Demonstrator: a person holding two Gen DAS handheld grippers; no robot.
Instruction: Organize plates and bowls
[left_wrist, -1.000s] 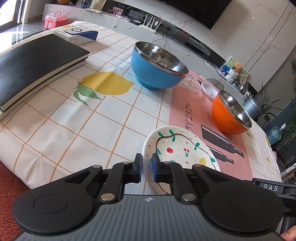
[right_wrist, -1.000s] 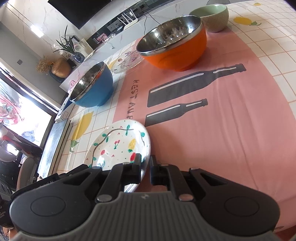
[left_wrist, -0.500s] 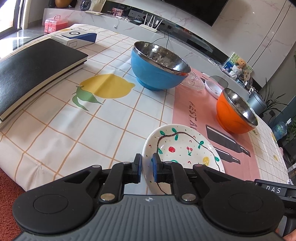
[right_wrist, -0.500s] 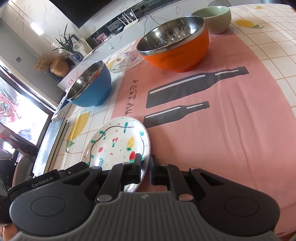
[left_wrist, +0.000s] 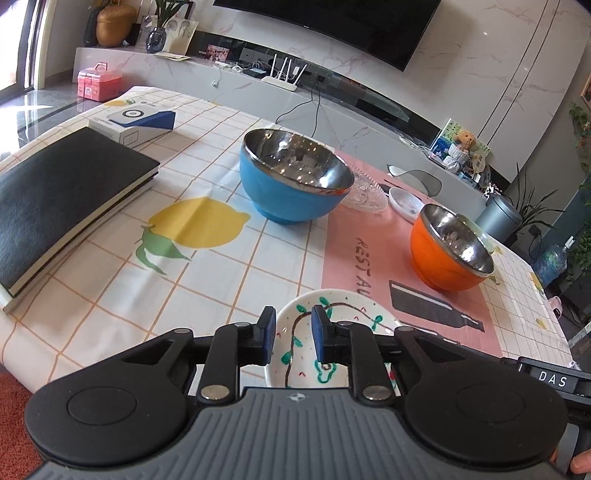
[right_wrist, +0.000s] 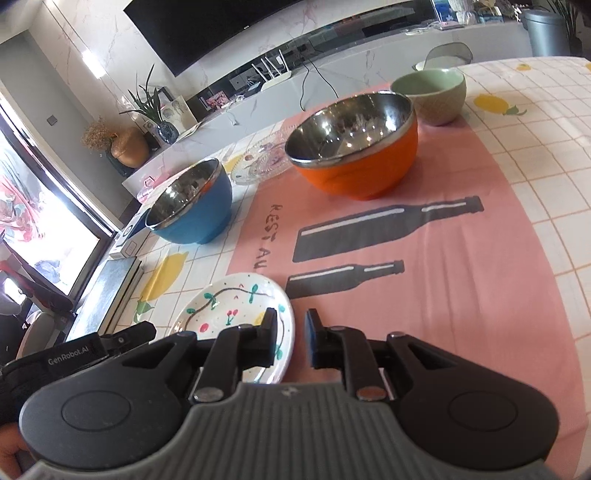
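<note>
White painted plate (left_wrist: 334, 314) lies flat on the tablecloth (left_wrist: 110, 273) near its front edge. My left gripper (left_wrist: 293, 334) is opening, its pads clear of the rim. My right gripper (right_wrist: 291, 338) is opening beside the plate's right edge, gripping nothing. Blue bowl (left_wrist: 295, 181) and orange bowl (left_wrist: 450, 247) stand farther back.

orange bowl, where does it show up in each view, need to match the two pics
Left wrist view: orange bowl at right of centre, beyond the painted plate.
Right wrist view: orange bowl upper centre, in front of the green bowl.
Shared landmark: the blue bowl.
</note>
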